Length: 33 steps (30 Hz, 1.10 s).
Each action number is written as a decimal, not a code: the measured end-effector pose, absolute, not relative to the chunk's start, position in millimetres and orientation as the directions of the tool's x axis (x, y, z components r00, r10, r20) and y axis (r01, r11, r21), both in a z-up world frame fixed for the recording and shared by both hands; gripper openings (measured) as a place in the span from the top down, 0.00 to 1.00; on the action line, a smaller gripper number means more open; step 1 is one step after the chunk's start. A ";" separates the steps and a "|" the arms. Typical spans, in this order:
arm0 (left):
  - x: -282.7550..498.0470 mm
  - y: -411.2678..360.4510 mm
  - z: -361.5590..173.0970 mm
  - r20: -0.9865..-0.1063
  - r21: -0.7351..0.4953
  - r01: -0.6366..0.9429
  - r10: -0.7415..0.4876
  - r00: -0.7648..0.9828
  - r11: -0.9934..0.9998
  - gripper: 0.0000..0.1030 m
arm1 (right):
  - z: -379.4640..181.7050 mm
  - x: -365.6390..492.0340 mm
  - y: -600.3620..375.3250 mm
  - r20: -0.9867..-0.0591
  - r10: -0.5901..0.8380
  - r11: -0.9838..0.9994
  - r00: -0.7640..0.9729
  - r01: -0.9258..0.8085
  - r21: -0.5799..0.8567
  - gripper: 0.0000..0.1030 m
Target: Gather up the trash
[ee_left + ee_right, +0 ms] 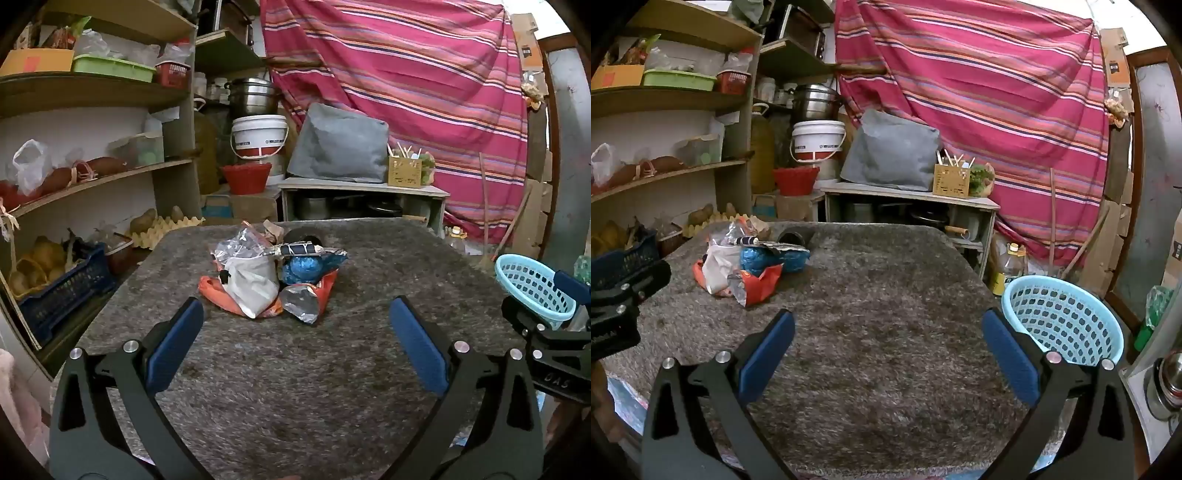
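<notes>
**Trash heaped at the far left of the desk, basket waiting off the right edge**

Trash (271, 275) lies in one heap on the grey fuzzy desk (332, 369), toward its far left corner: a white bag, orange and silver wrappers, a blue crumpled ball and a dark can-like thing behind, all touching or overlapping. We hold the left tool (295, 343) low over the near edge, its blue pads spread wide and pinching nothing, aimed straight at the heap. Our right tool (888, 347) is likewise spread and empty, pointing across the bare middle of the desk.

We judge the collecting has not begun; this is the approach before the first pick. The next move calls for advancing the left tool to the heap and closing on one loose piece, likely the silver wrapper (301, 304) nearest us, without dragging the rest along.

The pale blue basket (1062, 319) stands just off the desk's right edge, beside the right tool. What we can see of its inside holds nothing; its bottom is only partly in view.
</notes>
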<state>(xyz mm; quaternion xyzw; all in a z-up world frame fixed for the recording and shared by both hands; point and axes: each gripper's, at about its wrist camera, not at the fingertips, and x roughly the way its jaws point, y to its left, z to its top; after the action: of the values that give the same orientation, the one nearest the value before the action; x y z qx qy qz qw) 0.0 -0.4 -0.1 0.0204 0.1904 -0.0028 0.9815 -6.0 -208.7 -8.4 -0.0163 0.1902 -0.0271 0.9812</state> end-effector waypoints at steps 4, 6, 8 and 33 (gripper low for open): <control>1.0 -0.6 -0.6 -0.375 0.035 0.009 0.005 0.927 0.999 0.05 | -8.1 -6.2 -208.2 -0.372 -0.057 0.998 0.926 0.046 -0.040 0.04; 2.6 -1.8 -1.3 -0.379 0.035 0.008 0.006 0.925 0.999 0.05 | -8.4 -6.0 -208.4 -0.374 -0.058 0.998 0.925 0.047 -0.039 0.04; 0.4 0.7 -0.4 -0.369 0.026 0.009 0.001 0.929 1.000 0.05 | -8.5 -5.9 -208.5 -0.375 -0.059 0.998 0.925 0.047 -0.039 0.04; 0.0 4.7 4.0 -0.369 0.018 0.011 -0.004 0.930 1.000 0.05 | -8.9 -5.5 -207.7 -0.375 -0.061 0.998 0.925 0.048 -0.044 0.04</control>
<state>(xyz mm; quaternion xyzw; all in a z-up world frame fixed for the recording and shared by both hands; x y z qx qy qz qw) 0.0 4.7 4.0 0.0098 0.1877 -0.0038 0.9822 -5.5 -207.7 -8.9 -0.0170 0.1916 -0.0279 0.9809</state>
